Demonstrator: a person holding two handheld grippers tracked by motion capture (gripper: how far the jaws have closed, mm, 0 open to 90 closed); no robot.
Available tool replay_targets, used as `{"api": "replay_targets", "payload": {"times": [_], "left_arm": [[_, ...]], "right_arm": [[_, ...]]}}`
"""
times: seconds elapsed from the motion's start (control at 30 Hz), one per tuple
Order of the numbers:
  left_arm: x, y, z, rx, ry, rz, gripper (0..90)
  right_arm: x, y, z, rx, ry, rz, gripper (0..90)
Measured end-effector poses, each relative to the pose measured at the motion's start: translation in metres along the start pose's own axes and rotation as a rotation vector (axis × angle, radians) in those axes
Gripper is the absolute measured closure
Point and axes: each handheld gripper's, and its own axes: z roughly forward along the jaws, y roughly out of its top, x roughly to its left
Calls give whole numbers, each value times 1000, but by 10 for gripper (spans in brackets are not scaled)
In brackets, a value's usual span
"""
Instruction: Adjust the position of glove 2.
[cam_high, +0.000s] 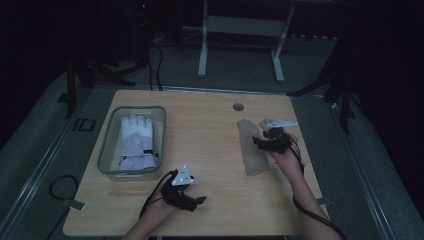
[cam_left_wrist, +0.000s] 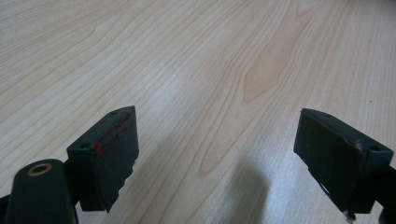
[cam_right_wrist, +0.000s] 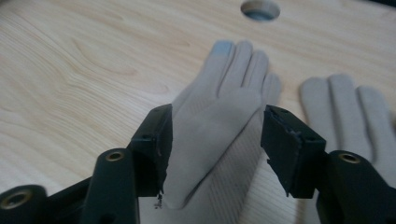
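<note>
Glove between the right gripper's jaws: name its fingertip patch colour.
Blue-grey patch on the beige glove; right gripper view shows it best.

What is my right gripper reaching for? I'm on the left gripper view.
Observer: The right gripper is at a beige glove flat on the table; its thumb lies between the open jaws.
Operator: Is there a second glove?
Observer: Yes, another beige glove lies right beside it.
Operator: Anything on the left?
Observer: A grey bin holding a white glove.
</note>
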Motion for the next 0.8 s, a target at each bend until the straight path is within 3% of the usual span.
{"api": "replay_targets", "payload": {"times": [0.2, 0.37, 0.4, 0.47, 0.5, 0.57, 0.63, 0.8], "left_arm": [[-1, -3, -3, -29, 5, -22, 141], [-1, -3, -3, -23, 9, -19, 141], [-1, -3, -3, -24, 8, -19, 141], [-1, -3, -3, -23, 5, -20, 141], [-1, -3, -3, -21, 8, -19, 141], [-1, -3, -3, -21, 9, -19, 141], [-1, -3, -4, -25, 9, -22, 141], [0, -3, -3, -24, 13, -23, 141]], "right_arm": [[3, -4, 19, 7, -13, 31, 416], [6, -15, 42, 67, -38, 32, 426], [7, -17, 42, 53, -46, 9, 475], [10, -19, 40, 43, -57, 29, 688], [12, -19, 39, 43, -65, 18, 743], [19, -17, 39, 58, -91, 19, 775], [27, -13, 35, 57, -72, 34, 781], [56, 3, 14, -7, -36, 122, 783]]}}
